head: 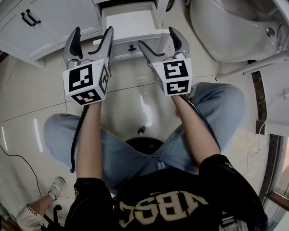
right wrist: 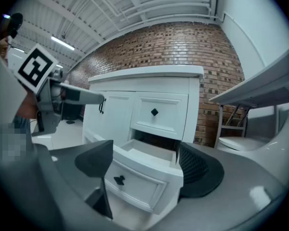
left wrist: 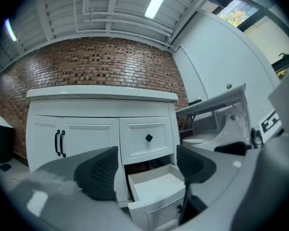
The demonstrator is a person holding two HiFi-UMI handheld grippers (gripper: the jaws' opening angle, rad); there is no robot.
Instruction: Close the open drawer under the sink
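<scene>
The white lower drawer [head: 130,23] of the vanity stands pulled out and looks empty inside; its front carries a small black knob [head: 131,47]. My left gripper [head: 92,32] is open, held level just before the drawer's left corner, nothing between its fingers. My right gripper [head: 157,38] is open too, its fingers straddling the right part of the drawer front without pressing on it. In the right gripper view the drawer front [right wrist: 135,179] and knob [right wrist: 119,179] lie close between the pads. The left gripper view shows the open drawer [left wrist: 156,186] below the shut upper drawer [left wrist: 149,137].
Cabinet doors with black handles [head: 31,17] are to the left of the drawer. A white toilet [head: 226,23] stands at the right, with a white folding table [left wrist: 216,102] beside it. My jeans-clad knees [head: 221,105] are over glossy floor tile. A bystander's shoe [head: 55,186] is at lower left.
</scene>
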